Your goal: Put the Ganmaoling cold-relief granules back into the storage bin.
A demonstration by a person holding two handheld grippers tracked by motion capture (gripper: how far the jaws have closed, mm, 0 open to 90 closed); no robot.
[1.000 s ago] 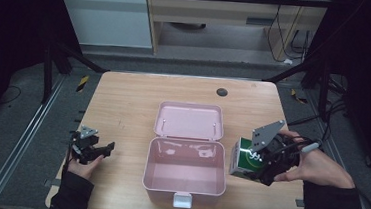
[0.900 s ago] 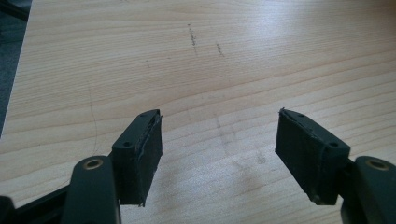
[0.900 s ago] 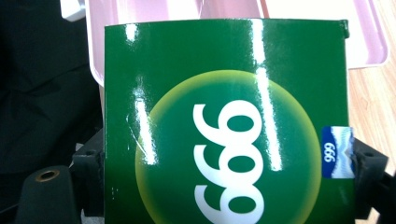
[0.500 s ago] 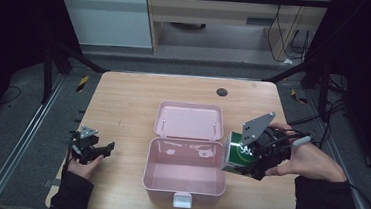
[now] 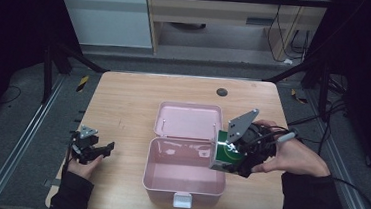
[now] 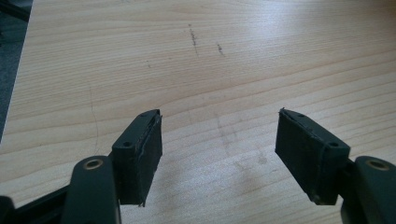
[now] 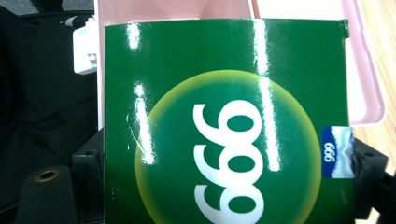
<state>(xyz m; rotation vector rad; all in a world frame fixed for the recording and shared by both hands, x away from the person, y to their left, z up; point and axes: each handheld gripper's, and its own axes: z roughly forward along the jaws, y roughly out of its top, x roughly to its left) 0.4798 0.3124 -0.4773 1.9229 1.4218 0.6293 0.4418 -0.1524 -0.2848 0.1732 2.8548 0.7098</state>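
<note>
An open pink plastic box stands mid-table, its lid laid back flat. My right gripper is shut on a green carton printed with a yellow-green circle and white digits, and holds it tilted over the box's right rim. In the right gripper view the green carton sits between my jaws with the pink box behind it. My left gripper rests low at the table's left edge, open and pointing right. Its view shows both pads wide apart above bare wood.
The wooden table has a small dark round disc near its far edge. A white latch sticks out at the box's near side. Dark floor and metal rails surround the table.
My right gripper has carried the green carton leftward and slightly up, from beside the box to above its right rim. The left gripper has stayed put.
</note>
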